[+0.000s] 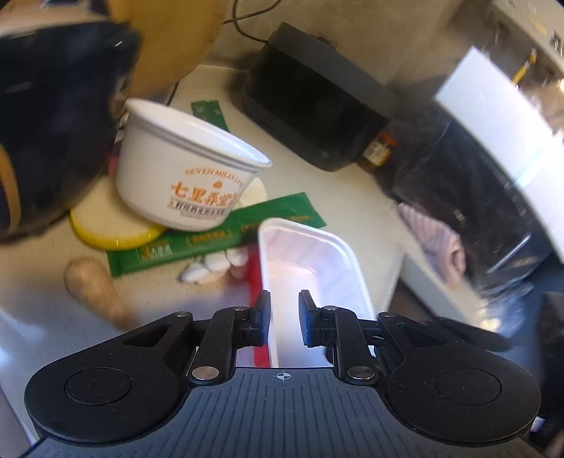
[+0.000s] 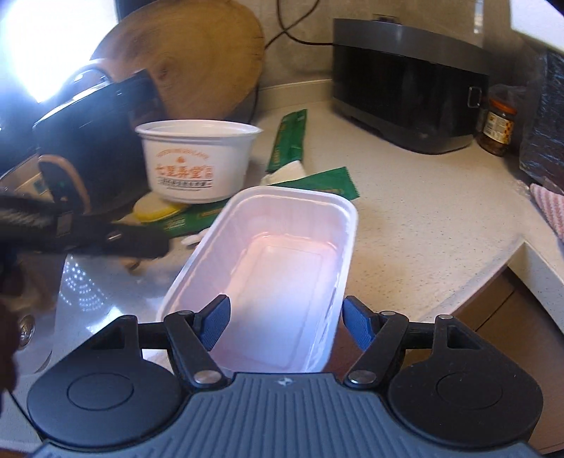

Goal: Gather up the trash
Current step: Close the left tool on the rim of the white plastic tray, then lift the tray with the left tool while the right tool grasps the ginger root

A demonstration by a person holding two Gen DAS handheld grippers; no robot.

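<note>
Left gripper (image 1: 284, 319) is pinching the near rim of the white tray (image 1: 310, 271), which runs lengthwise straight away from its fingers. Right gripper (image 2: 286, 322) is spread wide, straddling the tray's near end without touching, so left's got it.

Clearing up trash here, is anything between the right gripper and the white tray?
Nothing visible does. The white tray sits straight ahead of the open right gripper, with its near end between the two fingers.

Pale speckled countertop (image 2: 405, 218), wood cabinet front (image 2: 493, 310) below its right edge. Far: light wall (image 2: 299, 21), round wooden board (image 2: 197, 67) leaning, black appliance (image 2: 405, 91) right. Bright glare far left
</note>
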